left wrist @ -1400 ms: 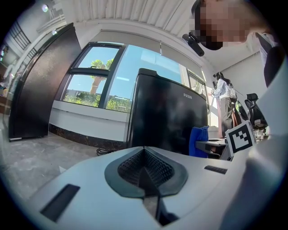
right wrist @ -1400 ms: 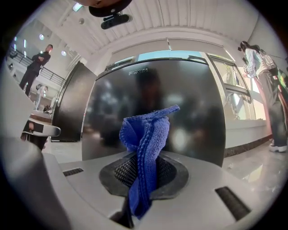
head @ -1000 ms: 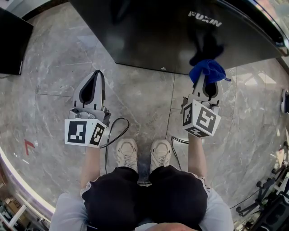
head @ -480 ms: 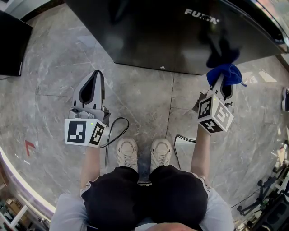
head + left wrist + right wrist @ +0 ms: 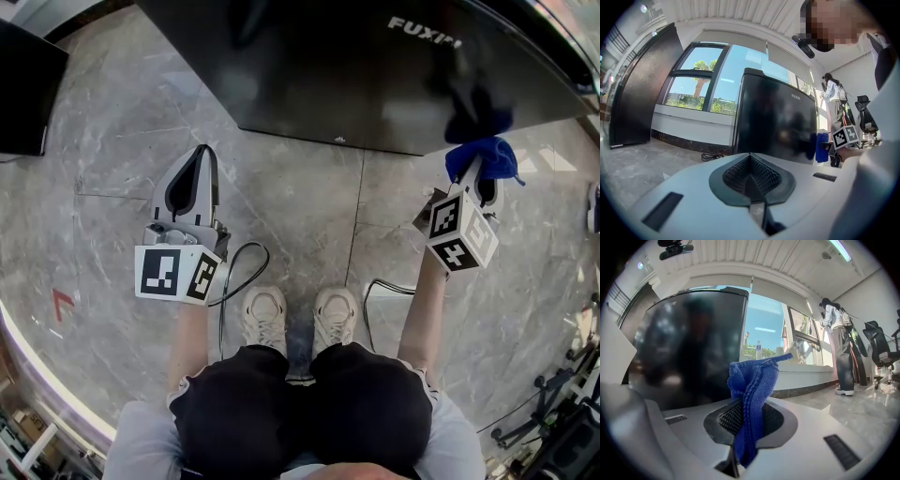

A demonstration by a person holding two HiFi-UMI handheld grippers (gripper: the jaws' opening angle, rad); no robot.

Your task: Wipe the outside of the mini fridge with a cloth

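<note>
The black mini fridge stands on the floor ahead, its glossy front showing in both gripper views. My right gripper is shut on a blue knitted cloth, which it holds at the fridge's right front corner; the cloth stands up bunched between the jaws. Lower at the left, away from the fridge, my left gripper is shut and empty, its jaws pressed together. From the left gripper view the cloth and the right gripper's marker cube show beside the fridge.
A second black cabinet stands at the far left. A black cable loops on the marble floor by my feet. A person stands by the windows to the right, with office chairs beyond.
My right gripper has carried the blue cloth to the right along the fridge's front, from near its middle to the right corner. The left gripper has stayed still.
</note>
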